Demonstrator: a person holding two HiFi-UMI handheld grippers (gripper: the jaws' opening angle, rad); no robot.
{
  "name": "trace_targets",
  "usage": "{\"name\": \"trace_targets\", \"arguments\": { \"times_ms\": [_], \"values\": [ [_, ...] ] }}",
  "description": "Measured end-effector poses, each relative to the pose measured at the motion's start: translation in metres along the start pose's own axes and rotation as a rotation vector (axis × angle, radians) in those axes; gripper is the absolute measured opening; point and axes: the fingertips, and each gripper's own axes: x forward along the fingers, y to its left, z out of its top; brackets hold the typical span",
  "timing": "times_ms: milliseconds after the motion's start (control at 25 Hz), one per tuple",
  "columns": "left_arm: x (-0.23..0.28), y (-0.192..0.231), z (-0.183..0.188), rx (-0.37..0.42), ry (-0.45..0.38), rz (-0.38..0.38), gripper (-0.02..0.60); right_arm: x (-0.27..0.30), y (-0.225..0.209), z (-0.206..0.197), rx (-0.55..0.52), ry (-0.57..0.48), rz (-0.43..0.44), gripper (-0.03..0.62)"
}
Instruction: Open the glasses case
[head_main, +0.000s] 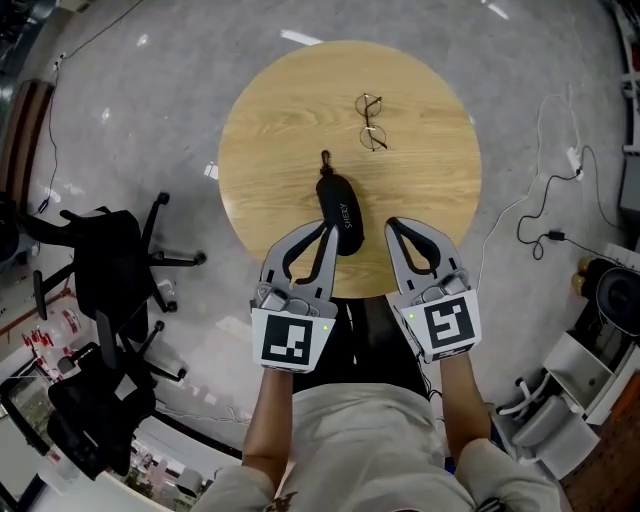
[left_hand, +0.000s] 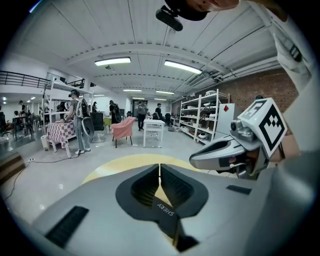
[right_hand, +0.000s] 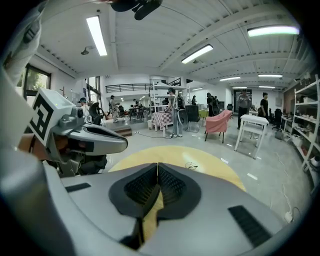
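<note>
A black glasses case (head_main: 341, 209) lies on the near half of the round wooden table (head_main: 270, 130), its strap end pointing away from me. A pair of thin-framed glasses (head_main: 371, 122) rests farther back. My left gripper (head_main: 329, 231) hovers at the case's near left side, jaws closed together with nothing between them. In the left gripper view the case (left_hand: 168, 214) shows just beneath the left gripper (left_hand: 160, 168). My right gripper (head_main: 392, 224) hangs just right of the case, and its jaws meet too. In the right gripper view the right gripper (right_hand: 158, 166) points over the table towards the glasses (right_hand: 190, 166).
Black office chairs (head_main: 100, 270) stand on the floor to the left of the table. Cables (head_main: 550, 235) and grey equipment (head_main: 575, 385) lie to the right. The gripper views show shelving (left_hand: 205, 117), a pink chair (right_hand: 218, 122) and people far off in the hall.
</note>
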Motion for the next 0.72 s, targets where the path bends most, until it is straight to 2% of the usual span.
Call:
{"name": "trace_targets", "arguments": {
  "times_ms": [280,720],
  "values": [
    [0.012,-0.004,-0.036,-0.013,0.026,-0.011,0.026,0.017,0.011,-0.032,0.007,0.022,0.017,0.021],
    [0.022,0.0,-0.073,-0.021,0.041,-0.021,0.026,0.036,0.018,-0.073,0.037,0.057,0.014,0.021]
  ]
}}
